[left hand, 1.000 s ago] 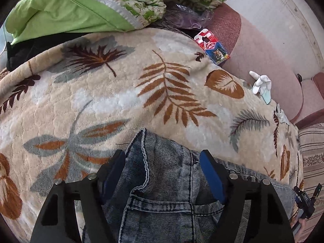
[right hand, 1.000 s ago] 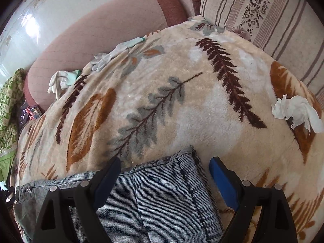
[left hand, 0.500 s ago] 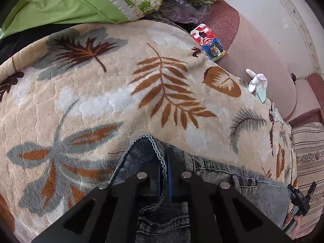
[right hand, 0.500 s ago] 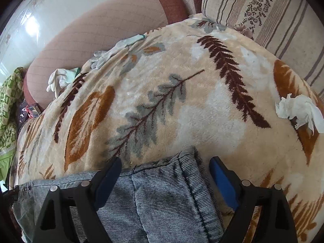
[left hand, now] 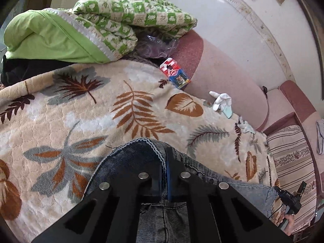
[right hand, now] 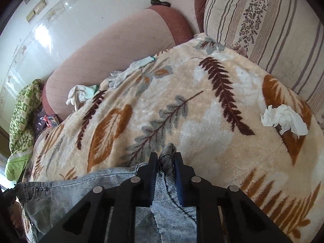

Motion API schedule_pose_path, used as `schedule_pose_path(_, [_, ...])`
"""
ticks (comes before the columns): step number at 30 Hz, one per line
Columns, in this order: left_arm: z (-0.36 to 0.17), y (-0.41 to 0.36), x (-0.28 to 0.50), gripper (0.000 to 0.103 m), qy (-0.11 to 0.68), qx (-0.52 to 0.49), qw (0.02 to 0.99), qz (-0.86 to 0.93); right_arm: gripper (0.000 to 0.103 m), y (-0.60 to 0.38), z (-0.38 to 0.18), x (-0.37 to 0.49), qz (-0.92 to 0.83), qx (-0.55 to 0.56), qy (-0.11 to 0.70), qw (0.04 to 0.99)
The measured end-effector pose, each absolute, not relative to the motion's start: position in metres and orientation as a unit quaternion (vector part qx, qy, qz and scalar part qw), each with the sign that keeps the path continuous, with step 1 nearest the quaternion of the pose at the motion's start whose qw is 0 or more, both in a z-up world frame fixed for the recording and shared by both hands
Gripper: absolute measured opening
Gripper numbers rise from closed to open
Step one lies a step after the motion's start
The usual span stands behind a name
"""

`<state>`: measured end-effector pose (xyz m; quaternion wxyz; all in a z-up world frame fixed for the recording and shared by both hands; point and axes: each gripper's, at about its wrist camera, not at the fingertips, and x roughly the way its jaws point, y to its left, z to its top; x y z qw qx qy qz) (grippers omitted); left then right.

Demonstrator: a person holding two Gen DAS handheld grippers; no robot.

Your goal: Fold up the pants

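Your left gripper [left hand: 164, 162] has just clamped the pants [left hand: 129, 158] at the waistband; your right gripper [right hand: 165, 162] is closing on the hem, both ends lifting off the blanket [right hand: 202, 121], ready to fold.

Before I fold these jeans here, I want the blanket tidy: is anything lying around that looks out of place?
Yes. A crumpled white tissue lies on the leaf-patterned blanket, right of the jeans; white gloves are strewn along its far edge.

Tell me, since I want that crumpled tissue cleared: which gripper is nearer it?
Right. The tissue lies just up-right of the right gripper, which pinches the jeans; the left gripper grips their far end.
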<state>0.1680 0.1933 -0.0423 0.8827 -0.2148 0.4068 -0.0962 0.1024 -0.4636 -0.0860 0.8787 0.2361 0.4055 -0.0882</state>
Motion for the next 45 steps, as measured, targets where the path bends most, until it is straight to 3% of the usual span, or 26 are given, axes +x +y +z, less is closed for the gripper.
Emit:
schedule_pose_path(10, [0.007,0.21,0.101,0.003,0.347,-0.24,0.899,-0.116,0.017,-0.473,-0.06,0.041,-0.062,0.299,0.343,0.888])
schedule_pose_path(20, [0.014,0.229,0.004,0.003,0.343,-0.198,0.909,-0.131,0.017,-0.474,-0.044,-0.044,-0.031,0.322,0.313,0.893])
schedule_pose_path(31, [-0.035,0.228,-0.082,0.005,0.463,-0.062,0.875,-0.128,0.017,-0.479,-0.05,-0.143,-0.035,0.286,0.382,0.878])
schedule_pose_path(38, [-0.056,0.23,-0.098,0.008,0.53,0.013,0.844,-0.078,0.02,-0.487,-0.1,-0.157,-0.036,0.252,0.566,0.785])
schedule_pose_path(43, [-0.027,0.252,-0.104,0.008,0.504,-0.017,0.863,-0.036,0.02,-0.502,-0.074,-0.156,-0.039,0.257,0.507,0.822])
schedule_pose_path(45, [-0.013,0.249,-0.102,0.009,0.484,-0.031,0.874,-0.039,0.027,-0.502,-0.063,-0.145,-0.026,0.262,0.475,0.84])
